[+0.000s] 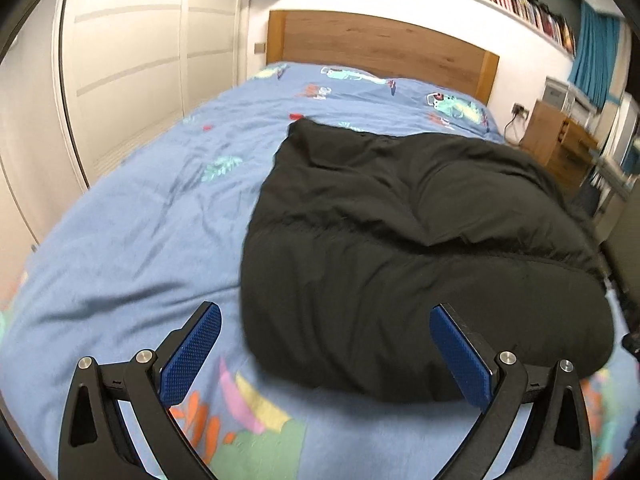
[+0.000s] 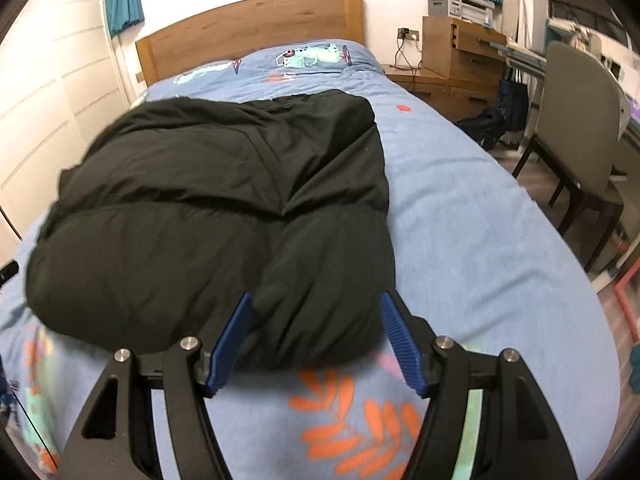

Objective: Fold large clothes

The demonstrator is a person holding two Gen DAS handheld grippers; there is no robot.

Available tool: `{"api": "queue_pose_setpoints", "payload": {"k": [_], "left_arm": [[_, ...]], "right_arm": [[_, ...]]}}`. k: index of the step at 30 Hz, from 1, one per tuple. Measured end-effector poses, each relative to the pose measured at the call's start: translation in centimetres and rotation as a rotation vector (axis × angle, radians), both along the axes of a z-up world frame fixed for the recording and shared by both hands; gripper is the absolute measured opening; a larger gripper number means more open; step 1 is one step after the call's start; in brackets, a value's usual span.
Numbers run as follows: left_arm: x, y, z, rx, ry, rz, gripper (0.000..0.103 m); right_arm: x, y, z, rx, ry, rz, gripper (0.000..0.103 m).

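Note:
A black puffy jacket (image 1: pixel 400 240) lies folded into a thick bundle on the blue patterned bed cover (image 1: pixel 132 240). My left gripper (image 1: pixel 326 316) is open and empty, with its blue pads above the jacket's near left edge. The jacket also shows in the right wrist view (image 2: pixel 208 208). My right gripper (image 2: pixel 316 306) is open and empty, with its jaws hovering over the jacket's near right corner, not closed on it.
A wooden headboard (image 1: pixel 380 44) stands at the far end of the bed. White wardrobe doors (image 1: pixel 132 60) run along the left. A wooden bedside cabinet (image 2: pixel 460 56) with a printer and a chair (image 2: pixel 576 140) stand to the right of the bed.

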State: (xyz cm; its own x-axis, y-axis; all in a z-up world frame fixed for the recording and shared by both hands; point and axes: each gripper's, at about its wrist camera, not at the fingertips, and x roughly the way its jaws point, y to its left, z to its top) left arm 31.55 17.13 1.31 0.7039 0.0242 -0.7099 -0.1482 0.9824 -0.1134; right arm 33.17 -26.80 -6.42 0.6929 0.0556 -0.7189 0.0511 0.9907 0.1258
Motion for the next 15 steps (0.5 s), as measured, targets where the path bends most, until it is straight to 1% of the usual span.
{"api": "queue_pose_setpoints", "payload": {"k": [1,3,4,6,7,9,12,15], "left_arm": [[-0.2,1.2,-0.1,-0.023,0.008,0.002,0.102],[0.1,3.8,-0.5,-0.080,0.025,-0.010,0.102],[0.3,4.7,-0.6,-0.101,0.035,-0.013,0.102],[1.6,7.1,-1.3,-0.169,0.059,-0.025,0.102],[2.2,8.0,-1.8,-0.198,0.069,-0.026,0.102],[3.8,9.7,-2.9,-0.269,0.091,-0.037,0.102],[5.9,10.9,-5.0,-0.336,0.131,-0.065,0.102],[7.7,10.6,-6.9,-0.388,0.167,-0.117,0.102]], "right_arm": [[-0.1,-0.6,0.1,0.027,0.004,-0.001,0.065],[-0.2,-1.5,0.2,0.064,-0.001,-0.018,0.070],[0.2,-2.4,0.2,0.109,-0.004,-0.026,0.074],[0.9,-3.4,-0.2,0.183,0.003,-0.026,0.075],[1.7,-4.3,-0.6,0.230,0.012,-0.026,0.075],[3.5,-5.6,-1.7,0.292,0.034,-0.034,0.076],[5.9,-7.2,-3.7,0.357,0.080,-0.037,0.076],[8.0,-8.0,-5.5,0.414,0.100,-0.016,0.076]]}}
